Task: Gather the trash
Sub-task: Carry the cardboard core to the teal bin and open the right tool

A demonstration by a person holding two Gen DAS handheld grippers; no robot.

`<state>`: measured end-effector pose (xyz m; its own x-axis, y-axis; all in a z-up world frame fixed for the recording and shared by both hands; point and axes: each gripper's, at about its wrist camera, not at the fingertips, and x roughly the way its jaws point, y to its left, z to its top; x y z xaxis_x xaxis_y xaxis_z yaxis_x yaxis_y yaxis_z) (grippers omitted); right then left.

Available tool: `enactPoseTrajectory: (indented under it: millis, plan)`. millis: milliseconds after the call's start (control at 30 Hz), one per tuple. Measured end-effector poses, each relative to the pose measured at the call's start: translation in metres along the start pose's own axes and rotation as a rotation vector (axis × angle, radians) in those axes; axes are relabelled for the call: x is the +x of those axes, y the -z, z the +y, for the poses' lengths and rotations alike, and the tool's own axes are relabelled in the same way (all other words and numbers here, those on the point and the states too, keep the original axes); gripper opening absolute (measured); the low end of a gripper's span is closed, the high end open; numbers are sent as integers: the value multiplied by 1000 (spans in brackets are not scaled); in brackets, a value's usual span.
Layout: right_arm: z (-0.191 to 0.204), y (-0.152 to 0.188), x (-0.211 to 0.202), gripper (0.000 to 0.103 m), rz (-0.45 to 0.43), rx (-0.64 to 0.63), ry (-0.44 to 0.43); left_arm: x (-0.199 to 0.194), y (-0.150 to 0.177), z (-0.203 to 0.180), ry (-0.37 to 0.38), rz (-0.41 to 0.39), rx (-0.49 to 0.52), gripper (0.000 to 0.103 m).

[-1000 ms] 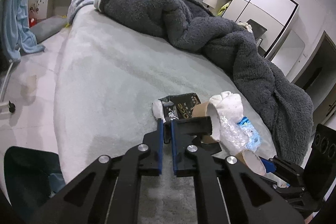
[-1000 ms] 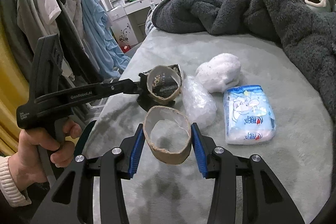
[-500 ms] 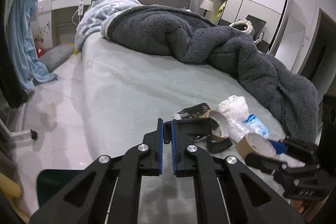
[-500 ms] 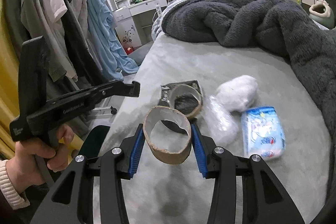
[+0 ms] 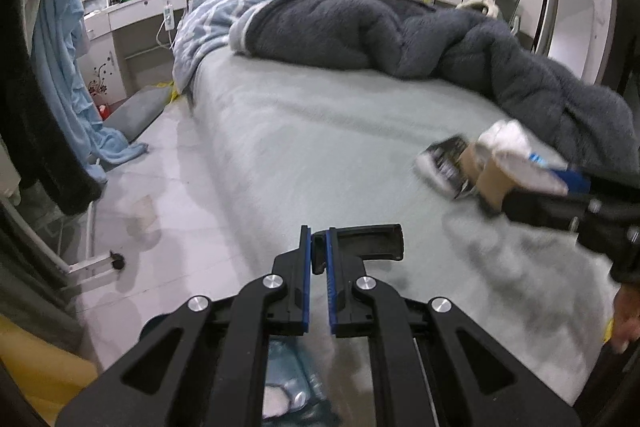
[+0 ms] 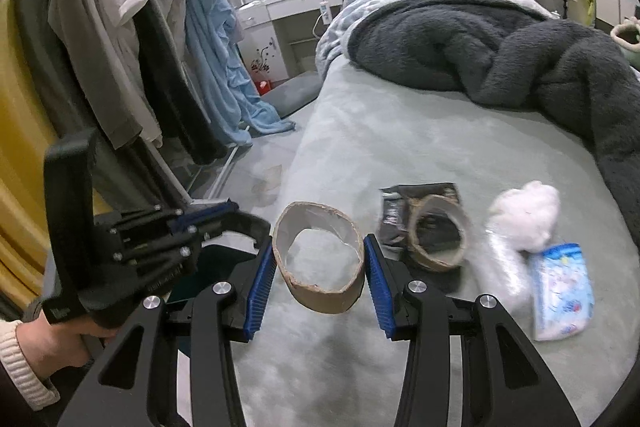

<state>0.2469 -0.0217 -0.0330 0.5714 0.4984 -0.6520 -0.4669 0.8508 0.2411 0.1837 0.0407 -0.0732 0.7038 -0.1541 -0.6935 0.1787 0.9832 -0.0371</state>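
My right gripper is shut on a brown cardboard ring, held just above the grey bed. In the left wrist view that ring shows blurred at the right, in the right gripper. My left gripper is shut on a thin black curved piece near the bed's edge; the right wrist view shows this gripper in a hand. On the bed lie a second cardboard ring, a black wrapper, a white wad, clear plastic and a blue-white tissue pack.
A dark fleece blanket is heaped across the far side of the bed. A dark bin with light items in it sits on the floor under my left gripper. Clothes hang on a rack left of the bed, beyond a strip of pale floor.
Both grippers have drawn back from the trash pile towards the bed's edge. The left one carried the black piece away from the second ring; the right one kept its ring.
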Motion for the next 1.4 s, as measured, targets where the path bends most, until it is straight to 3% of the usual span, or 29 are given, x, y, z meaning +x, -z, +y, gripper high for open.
enactPoseTrajectory:
  millis: [333, 600, 967, 1033, 1167, 1400]
  plan:
    - [47, -5, 39, 45, 83, -45, -38, 15, 43, 53, -35, 148, -19, 8]
    - [78, -1, 80, 45, 184, -57, -74, 36, 86, 92, -81, 330, -18, 8]
    - [118, 13, 134, 45, 327, -95, -97, 59, 142, 127, -84, 565, -53, 9]
    - [121, 16, 140, 45, 348, -95, -102, 60, 149, 131, -72, 598, -68, 12]
    - [132, 21, 157, 45, 390, -108, -105, 58, 159, 138, -64, 644, -81, 39]
    - [144, 32, 180, 45, 453, -128, -96, 44, 158, 150, -66, 613, -115, 61]
